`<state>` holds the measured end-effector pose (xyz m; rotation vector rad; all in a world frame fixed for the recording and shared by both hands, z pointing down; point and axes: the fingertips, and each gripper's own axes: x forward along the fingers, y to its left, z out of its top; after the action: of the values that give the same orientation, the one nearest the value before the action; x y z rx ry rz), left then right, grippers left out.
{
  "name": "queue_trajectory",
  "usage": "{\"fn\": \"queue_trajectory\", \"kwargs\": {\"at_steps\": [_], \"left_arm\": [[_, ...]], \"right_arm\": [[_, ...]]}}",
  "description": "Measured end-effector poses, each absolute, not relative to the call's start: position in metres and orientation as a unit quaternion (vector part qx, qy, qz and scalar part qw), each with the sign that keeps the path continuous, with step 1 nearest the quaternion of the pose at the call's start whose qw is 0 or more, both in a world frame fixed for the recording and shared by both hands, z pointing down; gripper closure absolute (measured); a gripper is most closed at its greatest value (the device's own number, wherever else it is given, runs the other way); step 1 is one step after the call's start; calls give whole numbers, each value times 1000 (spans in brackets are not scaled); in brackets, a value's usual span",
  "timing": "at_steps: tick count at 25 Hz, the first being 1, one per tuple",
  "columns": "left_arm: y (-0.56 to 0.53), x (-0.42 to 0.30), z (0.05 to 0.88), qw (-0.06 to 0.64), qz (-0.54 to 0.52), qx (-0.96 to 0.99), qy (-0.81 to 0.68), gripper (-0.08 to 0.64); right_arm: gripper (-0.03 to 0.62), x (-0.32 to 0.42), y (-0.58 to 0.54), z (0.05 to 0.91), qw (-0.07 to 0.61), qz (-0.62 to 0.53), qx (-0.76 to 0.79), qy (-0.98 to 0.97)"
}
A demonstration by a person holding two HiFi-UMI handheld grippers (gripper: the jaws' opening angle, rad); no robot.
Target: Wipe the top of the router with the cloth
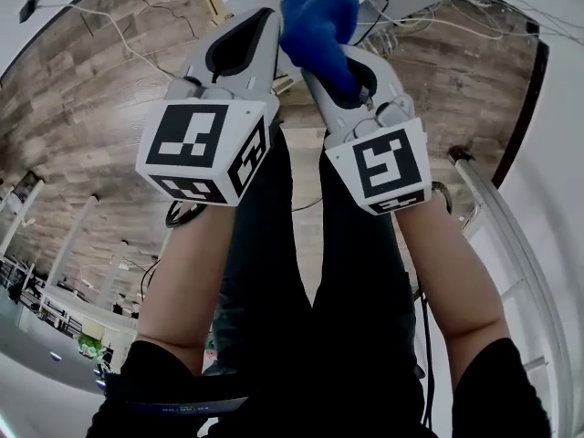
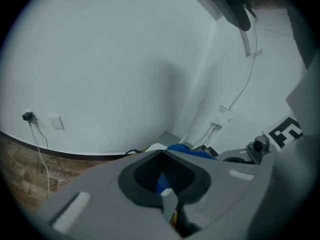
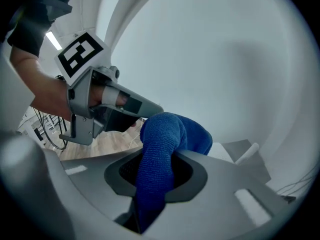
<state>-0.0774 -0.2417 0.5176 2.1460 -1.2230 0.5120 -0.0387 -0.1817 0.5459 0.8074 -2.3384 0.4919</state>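
Both grippers are raised side by side close under the head camera. My right gripper (image 1: 339, 51) is shut on a blue cloth (image 1: 318, 16), which bulges out past its jaws. The right gripper view shows that cloth (image 3: 161, 149) running down through my right gripper (image 3: 150, 206). My left gripper (image 1: 258, 27) is shut with nothing in it, and it sits just left of the cloth. From the left gripper view, my left gripper (image 2: 168, 196) has the cloth (image 2: 187, 150) beyond it. A white flat device with a stub antenna, apparently the router (image 3: 234, 160), lies on a grey surface past the cloth.
Wood-look flooring (image 1: 100, 108) lies below, with loose cables (image 1: 429, 21) near the wall. A wall socket (image 2: 56, 122) with a plugged cable sits low on the white wall. The person's dark trousers (image 1: 301, 299) fill the middle. A white rail (image 1: 511, 235) runs down the right.
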Motion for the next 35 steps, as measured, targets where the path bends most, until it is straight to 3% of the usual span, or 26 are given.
{"fn": "queue_trajectory", "kwargs": {"at_steps": [12,26,30,35], "left_arm": [[-235,-160,459,291,187,789,-508,558],[-199,-103,598,360,199,785,-463,558],[-194,-94,602,363,198,785,-460,558],[-202,-92,565,350,203,789,-463,558]], "right_arm": [[483,-119,-146,460,239,217,256,-911],[483,-54,-151,674,345,265,294,-851],[483,-46,-153,677,345,268,301,-848],[483,-41,-153,617,319,271,303,-856]]}}
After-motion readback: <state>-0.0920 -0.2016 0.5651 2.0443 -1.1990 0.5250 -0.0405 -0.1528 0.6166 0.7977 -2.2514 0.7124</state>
